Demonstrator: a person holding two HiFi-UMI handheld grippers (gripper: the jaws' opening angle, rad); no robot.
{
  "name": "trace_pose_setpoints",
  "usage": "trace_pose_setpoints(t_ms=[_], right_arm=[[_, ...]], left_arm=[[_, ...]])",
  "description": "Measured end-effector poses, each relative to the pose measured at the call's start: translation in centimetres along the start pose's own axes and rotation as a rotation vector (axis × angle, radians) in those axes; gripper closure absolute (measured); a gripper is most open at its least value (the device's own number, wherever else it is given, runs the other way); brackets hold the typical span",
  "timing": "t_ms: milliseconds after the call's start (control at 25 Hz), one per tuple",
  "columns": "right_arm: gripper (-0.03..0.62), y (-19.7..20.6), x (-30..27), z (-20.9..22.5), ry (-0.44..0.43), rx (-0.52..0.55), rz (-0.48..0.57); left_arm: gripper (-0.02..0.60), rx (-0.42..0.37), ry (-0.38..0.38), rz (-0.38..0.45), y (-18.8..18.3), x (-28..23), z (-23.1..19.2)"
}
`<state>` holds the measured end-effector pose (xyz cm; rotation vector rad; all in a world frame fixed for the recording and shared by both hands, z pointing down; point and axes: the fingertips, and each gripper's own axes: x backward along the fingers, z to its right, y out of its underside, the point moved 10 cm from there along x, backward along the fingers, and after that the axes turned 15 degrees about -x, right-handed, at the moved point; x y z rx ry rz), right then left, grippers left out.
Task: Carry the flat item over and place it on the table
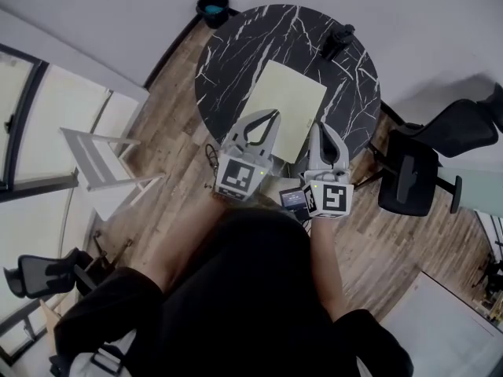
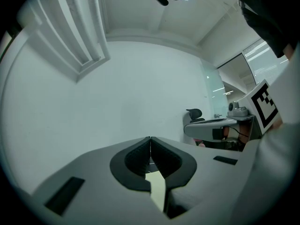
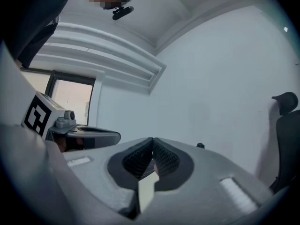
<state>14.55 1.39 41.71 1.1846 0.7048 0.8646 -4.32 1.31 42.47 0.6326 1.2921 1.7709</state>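
1. The left tongs (image 1: 271, 116) are closed, their ribbed black pads meeting tip to tip with nothing clamped. They sit over the left edge of the sheet, probably to steady or nudge it.
2. The pale yellow rectangular sheet (image 1: 292, 104), thin and matte, seems to lie flat on the near half of the round, white-veined black marble surface (image 1: 236, 53), so placement looks done.
3. The right tongs (image 1: 324, 130), likewise closed and empty, cover its right edge.
4. A black office chair (image 1: 410, 175) stands right, well apart.
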Motion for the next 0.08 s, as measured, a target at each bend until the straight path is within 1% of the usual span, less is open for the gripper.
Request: trace_pose_setpoints(t_ms=[80], right_arm=[[0.596, 0.07, -0.24, 0.14, 0.002, -0.005, 0.001]], left_arm=[[0.577, 0.003, -0.001, -0.008, 0.37, 0.01, -0.2]])
